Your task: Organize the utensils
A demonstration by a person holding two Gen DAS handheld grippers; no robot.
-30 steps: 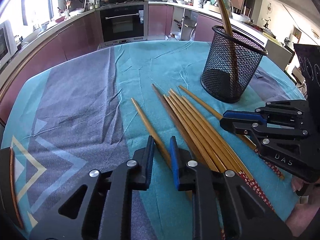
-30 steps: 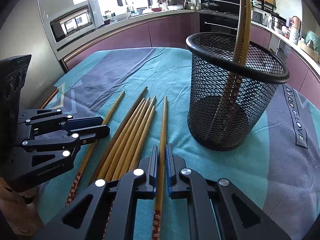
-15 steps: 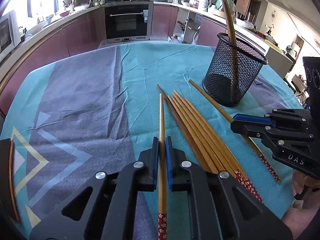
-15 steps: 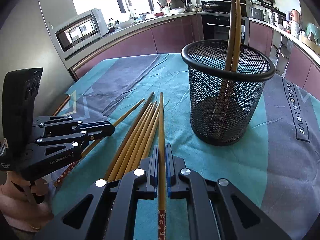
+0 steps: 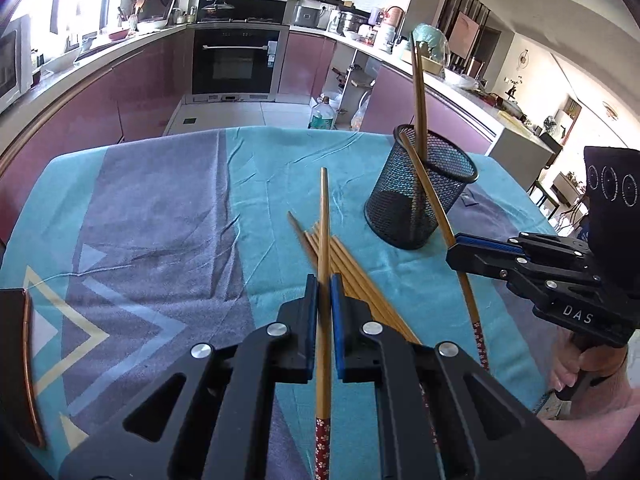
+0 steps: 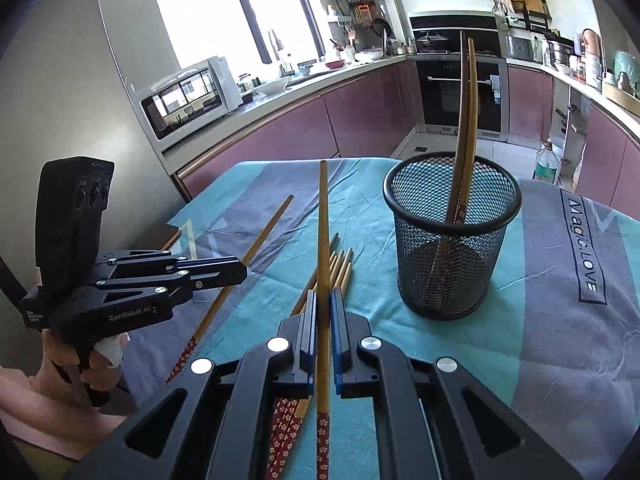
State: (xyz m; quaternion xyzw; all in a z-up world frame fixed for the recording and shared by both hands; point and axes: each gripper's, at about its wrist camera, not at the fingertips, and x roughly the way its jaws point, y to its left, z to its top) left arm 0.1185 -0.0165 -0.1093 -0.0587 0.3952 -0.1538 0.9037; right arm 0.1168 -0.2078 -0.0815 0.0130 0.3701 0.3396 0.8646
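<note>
Teal tablecloth (image 5: 160,220) lies bare leftward; left tongs (image 5: 324,280) and right tongs (image 6: 324,300) each grip a chopstick (image 5: 325,220) beside the mesh cup (image 6: 452,240).

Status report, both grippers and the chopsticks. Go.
Left gripper shut on one chopstick, lifted. Right gripper shut on another chopstick, lifted. Mesh holder upright, two chopsticks inside. Loose pile on the cloth. Nothing blocking the holder.
</note>
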